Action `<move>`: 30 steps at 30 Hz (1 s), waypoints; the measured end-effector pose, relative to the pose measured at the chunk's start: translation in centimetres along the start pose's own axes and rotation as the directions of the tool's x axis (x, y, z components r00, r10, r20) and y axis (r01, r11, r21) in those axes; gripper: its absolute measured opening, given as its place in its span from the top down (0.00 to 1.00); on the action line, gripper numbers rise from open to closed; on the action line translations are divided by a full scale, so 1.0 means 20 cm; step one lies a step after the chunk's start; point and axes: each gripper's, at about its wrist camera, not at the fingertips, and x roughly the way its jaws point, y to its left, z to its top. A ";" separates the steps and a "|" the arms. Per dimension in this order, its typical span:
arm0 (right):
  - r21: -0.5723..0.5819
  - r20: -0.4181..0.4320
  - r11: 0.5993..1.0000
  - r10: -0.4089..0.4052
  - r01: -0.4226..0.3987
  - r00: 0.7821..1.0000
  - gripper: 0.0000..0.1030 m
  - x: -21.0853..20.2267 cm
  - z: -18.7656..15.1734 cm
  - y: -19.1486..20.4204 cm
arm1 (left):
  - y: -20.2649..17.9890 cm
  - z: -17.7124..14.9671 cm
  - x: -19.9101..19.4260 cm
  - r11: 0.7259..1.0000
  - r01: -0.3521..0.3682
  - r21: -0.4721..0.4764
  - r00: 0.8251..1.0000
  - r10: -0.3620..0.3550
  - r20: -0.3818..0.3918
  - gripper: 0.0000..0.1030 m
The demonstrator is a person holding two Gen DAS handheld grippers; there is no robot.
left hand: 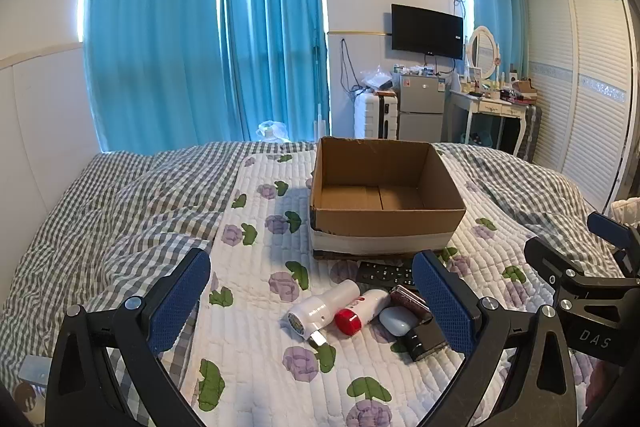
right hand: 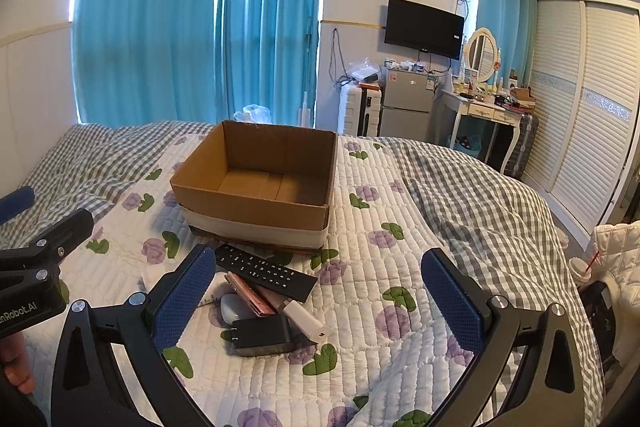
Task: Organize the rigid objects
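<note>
An empty cardboard box (left hand: 384,225) (right hand: 256,211) stands on the quilted bed. In front of it lies a pile: a black remote (left hand: 384,273) (right hand: 264,271), a white flashlight-like tube (left hand: 324,307), a white bottle with a red cap (left hand: 360,311), a pale earbud case (left hand: 396,321) (right hand: 236,307), a dark red wallet (left hand: 408,299) (right hand: 250,295), a black charger (left hand: 426,341) (right hand: 262,335) and a white stick (right hand: 306,319). My left gripper (left hand: 312,303) is open above the pile. My right gripper (right hand: 320,299) is open, right of the pile.
The bed has a floral quilt (left hand: 264,267) and a grey checked duvet (left hand: 100,211) at both sides. Beyond the bed stand a suitcase (left hand: 376,115), a small fridge (left hand: 422,107), a dressing table (left hand: 492,107) and a white wardrobe (left hand: 580,87).
</note>
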 end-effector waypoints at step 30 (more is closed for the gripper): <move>-0.010 -0.008 1.000 -0.003 0.003 1.000 0.00 0.00 0.00 0.01 | 0.00 0.00 0.01 1.000 -0.008 0.000 1.000 0.008 -0.008 0.00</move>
